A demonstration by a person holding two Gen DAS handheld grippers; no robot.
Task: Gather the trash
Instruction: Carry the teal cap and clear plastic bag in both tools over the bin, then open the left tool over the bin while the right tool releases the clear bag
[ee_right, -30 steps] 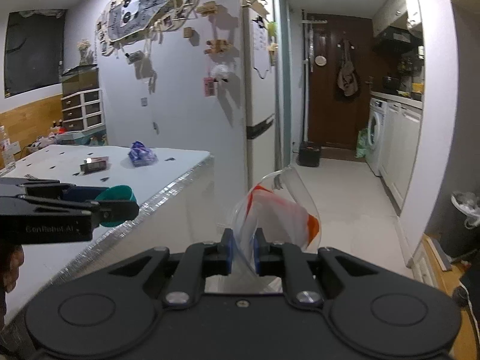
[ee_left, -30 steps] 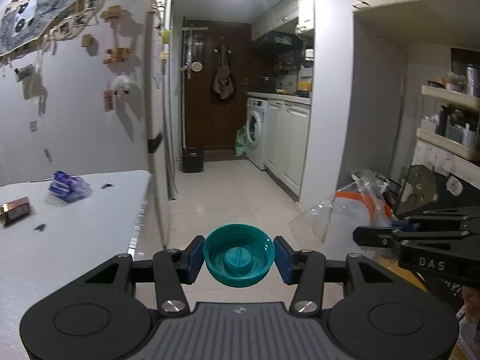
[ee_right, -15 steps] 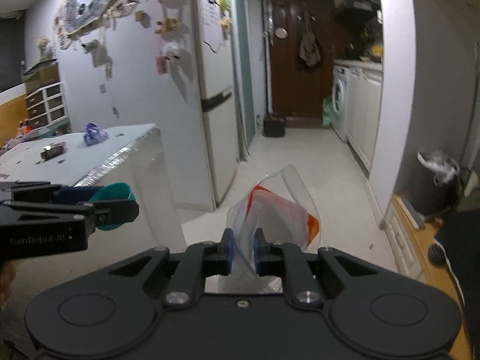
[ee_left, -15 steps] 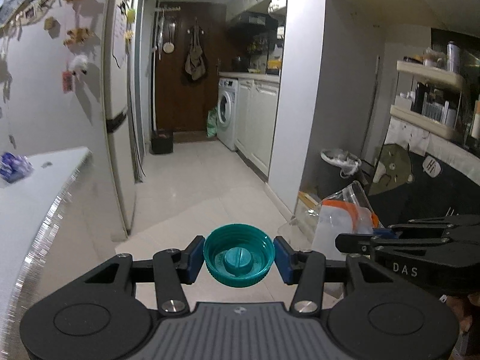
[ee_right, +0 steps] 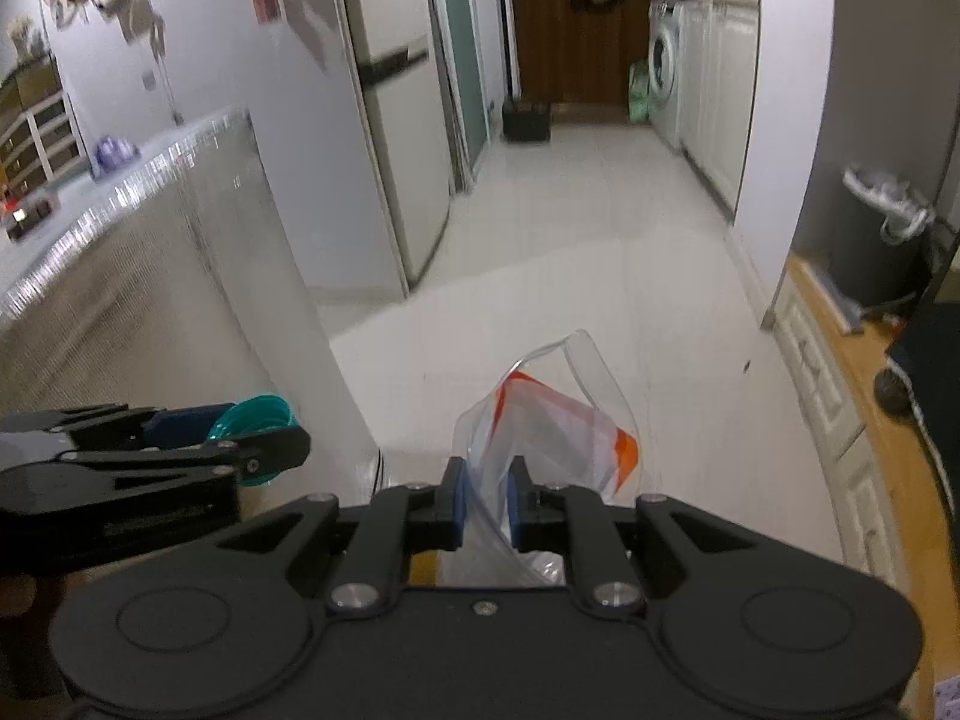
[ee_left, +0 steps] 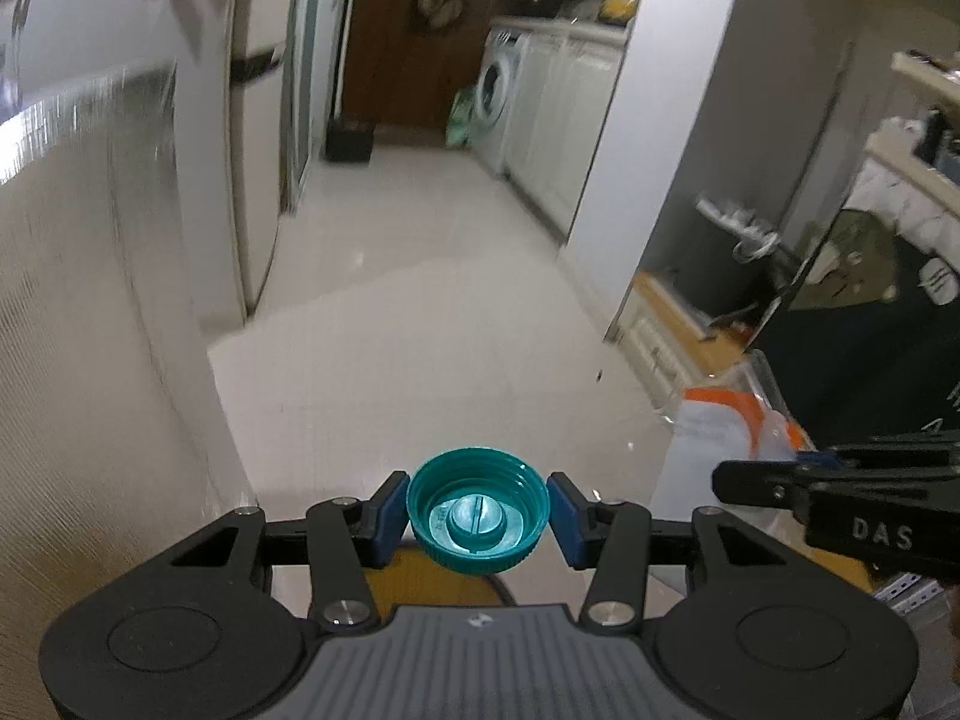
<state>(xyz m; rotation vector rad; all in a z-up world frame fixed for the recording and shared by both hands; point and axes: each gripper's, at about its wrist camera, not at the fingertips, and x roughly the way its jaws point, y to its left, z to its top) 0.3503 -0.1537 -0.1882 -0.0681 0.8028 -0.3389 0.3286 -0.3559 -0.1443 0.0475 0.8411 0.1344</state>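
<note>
My left gripper (ee_left: 478,515) is shut on a teal bottle cap (ee_left: 478,510), open side up, held over the pale floor. It also shows in the right wrist view (ee_right: 255,423), at the left. My right gripper (ee_right: 485,504) is shut on a clear plastic bag with orange print (ee_right: 558,426); the bag (ee_left: 729,420) and the gripper show at the right of the left wrist view. A dark trash bin with a white liner (ee_right: 879,240) stands in the alcove at the right; it also shows in the left wrist view (ee_left: 717,264).
A white table (ee_right: 150,192) at the left carries a purple wrapper (ee_right: 111,150) and a small dark packet (ee_right: 24,216). A fridge (ee_right: 390,108), a washing machine (ee_right: 663,66) and a wooden step (ee_right: 864,396) border the floor.
Both grippers have swung right, away from the table, and tilted down toward the floor. The bin now shows nearer. The cap and the bag stay gripped.
</note>
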